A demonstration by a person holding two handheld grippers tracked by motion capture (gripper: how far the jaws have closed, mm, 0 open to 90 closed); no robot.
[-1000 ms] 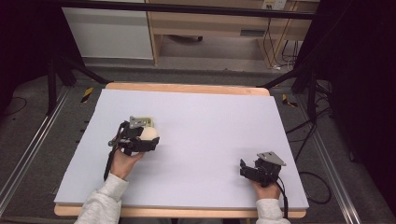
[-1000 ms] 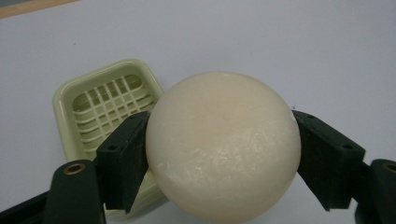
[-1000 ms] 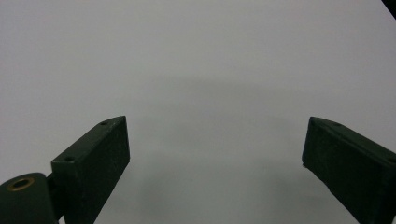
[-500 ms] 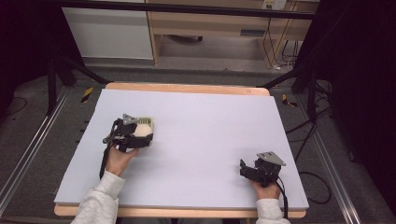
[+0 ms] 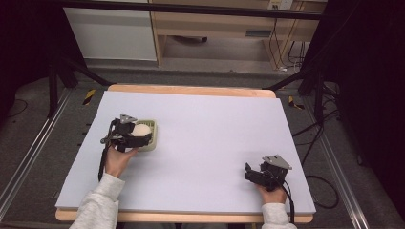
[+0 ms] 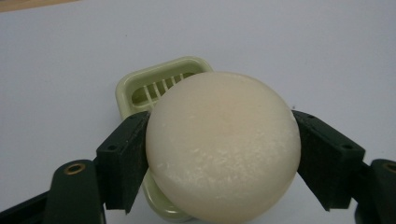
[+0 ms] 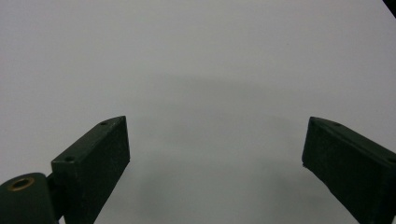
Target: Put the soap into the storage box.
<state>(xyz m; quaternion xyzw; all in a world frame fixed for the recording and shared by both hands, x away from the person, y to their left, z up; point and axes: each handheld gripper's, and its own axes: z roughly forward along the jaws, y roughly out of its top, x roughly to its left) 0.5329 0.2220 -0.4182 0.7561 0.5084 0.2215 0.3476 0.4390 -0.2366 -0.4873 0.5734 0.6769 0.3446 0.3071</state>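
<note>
Cream soap (image 6: 223,144), pale green slotted dish (image 6: 159,86), black jaws, white table (image 5: 215,119).

One camera sits high above the near edge of the table (image 5: 200,109) and looks forward and down. Two ride close on the grippers, looking along their jaws. All share the table's top.

No text, label, brand, number or sign can be read anywhere in these pictures
</note>
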